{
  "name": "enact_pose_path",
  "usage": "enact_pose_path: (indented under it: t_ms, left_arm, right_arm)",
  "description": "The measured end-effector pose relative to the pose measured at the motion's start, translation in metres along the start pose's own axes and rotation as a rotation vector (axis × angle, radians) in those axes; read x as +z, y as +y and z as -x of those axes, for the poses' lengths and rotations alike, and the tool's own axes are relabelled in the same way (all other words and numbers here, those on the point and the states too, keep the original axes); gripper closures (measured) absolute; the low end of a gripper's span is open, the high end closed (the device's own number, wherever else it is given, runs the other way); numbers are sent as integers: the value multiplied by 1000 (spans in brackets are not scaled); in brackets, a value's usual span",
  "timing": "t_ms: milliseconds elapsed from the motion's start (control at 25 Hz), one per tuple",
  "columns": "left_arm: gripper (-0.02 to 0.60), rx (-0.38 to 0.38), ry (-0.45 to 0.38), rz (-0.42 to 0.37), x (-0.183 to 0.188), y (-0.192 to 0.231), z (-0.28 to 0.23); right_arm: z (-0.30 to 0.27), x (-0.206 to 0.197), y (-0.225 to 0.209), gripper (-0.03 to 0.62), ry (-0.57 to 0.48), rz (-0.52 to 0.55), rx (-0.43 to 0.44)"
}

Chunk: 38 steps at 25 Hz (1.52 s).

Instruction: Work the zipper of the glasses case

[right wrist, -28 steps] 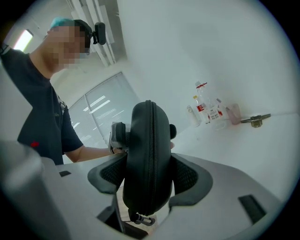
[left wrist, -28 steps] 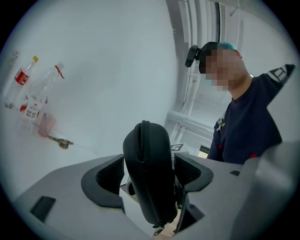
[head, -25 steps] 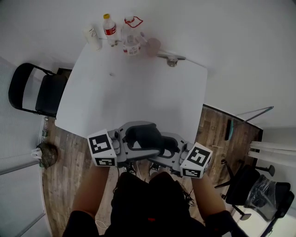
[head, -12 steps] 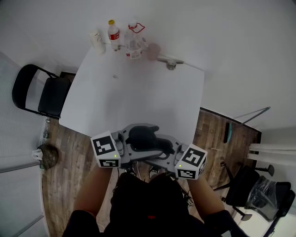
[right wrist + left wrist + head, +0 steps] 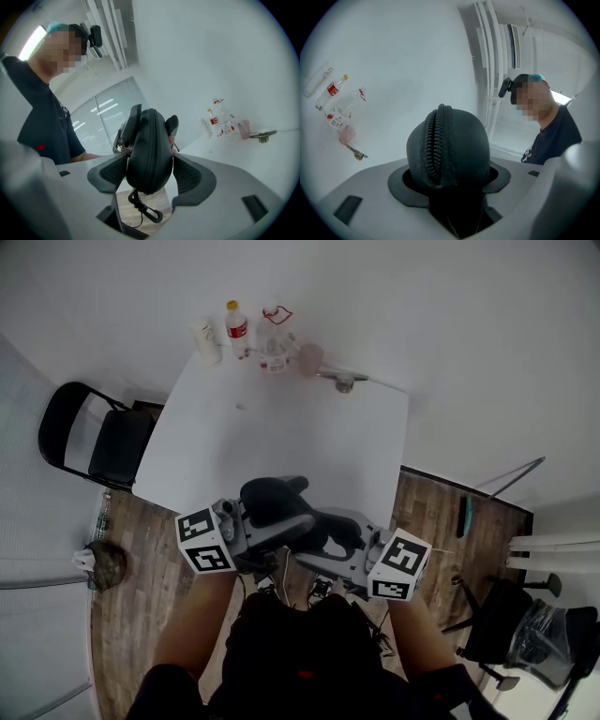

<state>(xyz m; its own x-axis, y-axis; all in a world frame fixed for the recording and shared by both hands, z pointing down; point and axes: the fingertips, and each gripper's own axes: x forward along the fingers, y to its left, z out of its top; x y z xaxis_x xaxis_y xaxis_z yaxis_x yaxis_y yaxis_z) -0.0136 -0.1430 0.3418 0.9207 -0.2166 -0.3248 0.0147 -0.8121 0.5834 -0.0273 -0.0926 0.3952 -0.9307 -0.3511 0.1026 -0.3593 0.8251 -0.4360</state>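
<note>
A black glasses case (image 5: 275, 505) hangs in the air over the near edge of the white table (image 5: 281, 418), between both grippers. In the left gripper view the case (image 5: 447, 145) stands upright in my left gripper (image 5: 447, 180), with its zipper (image 5: 436, 140) facing the camera. Those jaws are closing and hug its sides. My right gripper (image 5: 149, 171) clamps the other end of the case (image 5: 147, 150). A cord with a clip (image 5: 145, 208) dangles below it. The left gripper's fingers (image 5: 171, 123) show behind the case. In the head view my left gripper (image 5: 286, 521) and right gripper (image 5: 317, 540) meet at the case.
Bottles (image 5: 237, 329), a pink cup (image 5: 310, 358) and a metal piece (image 5: 343, 381) stand along the table's far edge. A black chair (image 5: 103, 442) is at the table's left, another chair (image 5: 525, 634) at the lower right on the wooden floor.
My left gripper has shifted left and tilted, and the case's end in it has tipped upward. The right gripper has stayed about where it was.
</note>
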Motion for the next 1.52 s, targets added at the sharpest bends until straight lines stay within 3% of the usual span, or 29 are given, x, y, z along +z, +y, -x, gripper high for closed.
enact_pose_path:
  t_ms: [240, 360, 480, 560, 600, 720, 840, 1280, 1400, 1520]
  left_arm:
    - [303, 91, -254, 148, 66, -7, 9]
    - [305, 121, -318, 125, 94, -28, 7]
    - [307, 119, -383, 112, 113, -67, 3]
    - [308, 121, -415, 96, 124, -86, -1]
    - [308, 122, -426, 83, 130, -93, -3]
    - [308, 114, -466, 44, 147, -110, -7]
    - [309, 118, -493, 17, 155, -118, -7]
    - [313, 149, -483, 5, 150, -114, -6]
    - [313, 152, -492, 17, 149, -112, -6]
    - [313, 161, -488, 16, 149, -109, -7]
  right_arm:
    - [46, 46, 7, 298, -210, 73, -91]
    - [66, 62, 11, 298, -300, 123, -178]
    - [78, 67, 42, 301, -327, 193, -213]
    - [76, 71, 63, 353, -322, 251, -226]
    - [73, 73, 72, 395, -317, 288, -233]
    - [61, 87, 93, 415, -321, 398, -261]
    - [51, 101, 102, 493, -359, 462, -312]
    - [35, 108, 101, 504, -368, 471, -395]
    - [36, 107, 98, 559, -374, 455, -403]
    - [38, 107, 98, 569, -378, 465, -398]
